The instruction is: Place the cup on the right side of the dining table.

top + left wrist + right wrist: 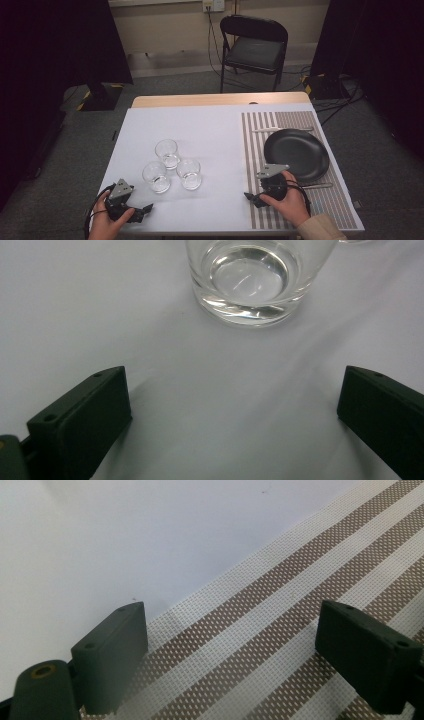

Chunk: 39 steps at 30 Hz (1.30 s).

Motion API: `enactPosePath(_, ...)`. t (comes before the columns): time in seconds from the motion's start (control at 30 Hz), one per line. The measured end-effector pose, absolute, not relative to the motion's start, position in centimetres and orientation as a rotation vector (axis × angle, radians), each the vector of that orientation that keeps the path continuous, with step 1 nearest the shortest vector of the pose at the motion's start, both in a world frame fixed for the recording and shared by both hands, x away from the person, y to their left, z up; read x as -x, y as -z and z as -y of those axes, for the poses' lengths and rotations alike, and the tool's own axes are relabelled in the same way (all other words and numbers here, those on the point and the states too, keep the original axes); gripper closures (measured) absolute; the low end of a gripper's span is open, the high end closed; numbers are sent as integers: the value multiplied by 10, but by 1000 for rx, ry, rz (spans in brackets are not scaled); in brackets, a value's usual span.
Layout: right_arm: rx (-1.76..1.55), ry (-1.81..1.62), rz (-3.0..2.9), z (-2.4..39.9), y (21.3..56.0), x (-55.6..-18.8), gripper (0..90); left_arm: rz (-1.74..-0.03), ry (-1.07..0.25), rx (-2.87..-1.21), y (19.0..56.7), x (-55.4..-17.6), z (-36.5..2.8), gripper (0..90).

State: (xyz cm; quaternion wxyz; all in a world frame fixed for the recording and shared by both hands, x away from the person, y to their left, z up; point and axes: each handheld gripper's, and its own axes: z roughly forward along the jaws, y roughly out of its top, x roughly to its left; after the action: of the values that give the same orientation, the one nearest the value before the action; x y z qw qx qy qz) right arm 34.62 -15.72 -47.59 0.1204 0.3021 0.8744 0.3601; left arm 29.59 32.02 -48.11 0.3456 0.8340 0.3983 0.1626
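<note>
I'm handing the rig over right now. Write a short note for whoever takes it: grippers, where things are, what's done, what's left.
Left gripper: open, empty, near table edge, aimed at the nearest glass.
Right gripper: open, empty, over the striped placemat's left edge.
Three empty glasses cluster mid-table; the other two sit behind and to the right.
Black plate on the placemat, cutlery on either side of it.
Done: nothing gripped yet.
Left: likely moving the glasses.

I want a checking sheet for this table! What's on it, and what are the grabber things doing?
Surface: table under a white cover; striped placemat at right.
Job's things: three empty glasses, clustered, upright.
Clutter: black plate on the placemat, cutlery beyond and before it.
Grippers: left gripper open, facing a glass; right gripper open above the placemat edge.
Cables: black cable by the left hand.
Surroundings: folding chair, dark curtains.
</note>
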Motion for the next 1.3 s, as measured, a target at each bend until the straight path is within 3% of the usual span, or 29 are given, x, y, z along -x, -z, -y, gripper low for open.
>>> enactPosePath(1.3,-919,-1085,-2640,157,448,-361,145,-1030,-425,-2161,482,-295,-320,0)
